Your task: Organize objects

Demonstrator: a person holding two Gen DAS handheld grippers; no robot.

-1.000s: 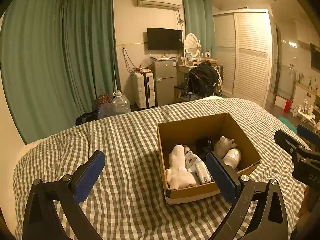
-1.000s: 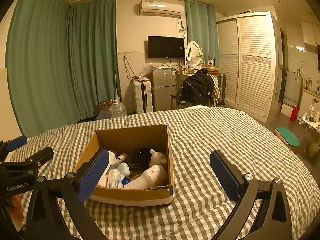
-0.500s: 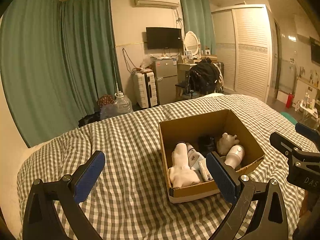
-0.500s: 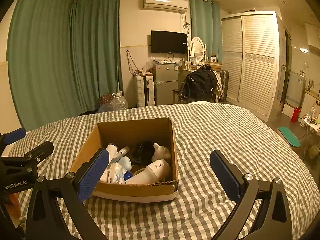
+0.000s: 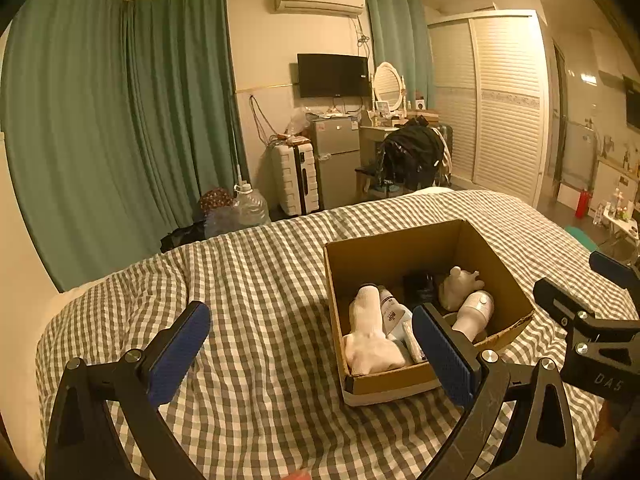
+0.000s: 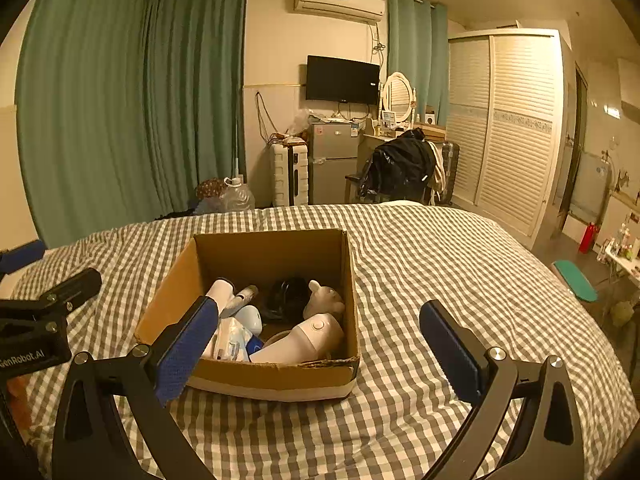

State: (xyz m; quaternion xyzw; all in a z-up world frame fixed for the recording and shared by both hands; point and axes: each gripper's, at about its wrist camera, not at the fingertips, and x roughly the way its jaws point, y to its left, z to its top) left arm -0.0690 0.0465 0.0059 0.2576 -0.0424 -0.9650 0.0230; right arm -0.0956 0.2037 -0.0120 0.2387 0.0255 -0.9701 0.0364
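Note:
An open cardboard box sits on a bed with a grey-and-white checked cover. Inside lie a white sock, a white bottle, a white handheld device, a pale plush toy and a dark object. My left gripper hovers open, above the bed just left of the box. My right gripper is open too, over the box's near right part. Both hold nothing.
Beyond the bed stand green curtains, a white suitcase, a small fridge, a chair draped with a black bag and a louvred wardrobe. Water jugs sit on the floor by the curtain.
Both grippers have risen and drawn slightly nearer to the box, which now sits a bit lower and larger in both views. The fingers stay wide apart.

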